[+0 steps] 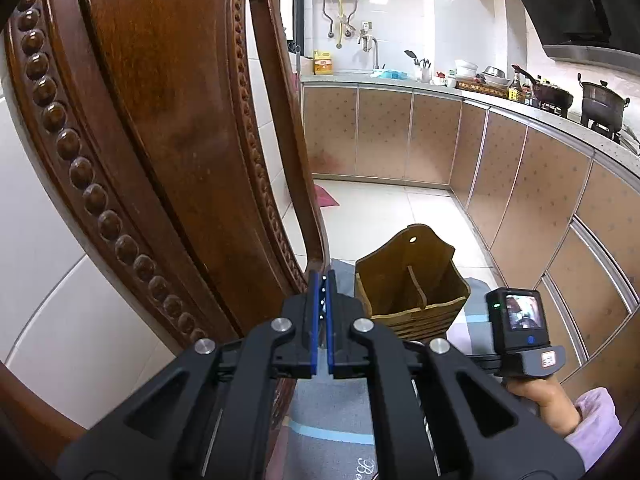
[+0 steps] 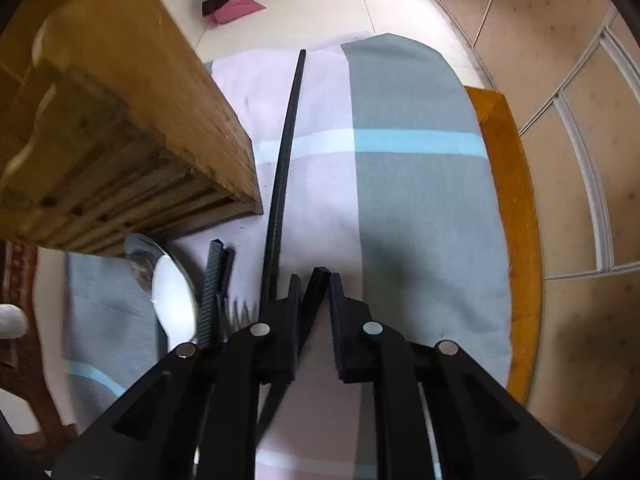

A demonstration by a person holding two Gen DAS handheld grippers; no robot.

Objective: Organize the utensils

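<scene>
Chopsticks: one black chopstick (image 2: 310, 300) sits slanted between the right gripper (image 2: 314, 280) fingers, which have closed in on it, low in the frame's centre; a second chopstick (image 2: 286, 152) lies on the striped cloth (image 2: 416, 184), running toward the top. At lower left lie a white spoon (image 2: 174, 300) and more black sticks (image 2: 212, 292), below the wooden utensil holder (image 2: 132, 128). The left gripper (image 1: 323, 292) is shut, holding nothing, beside a carved chair back (image 1: 160, 120). Cursive print on the cloth is unreadable.
</scene>
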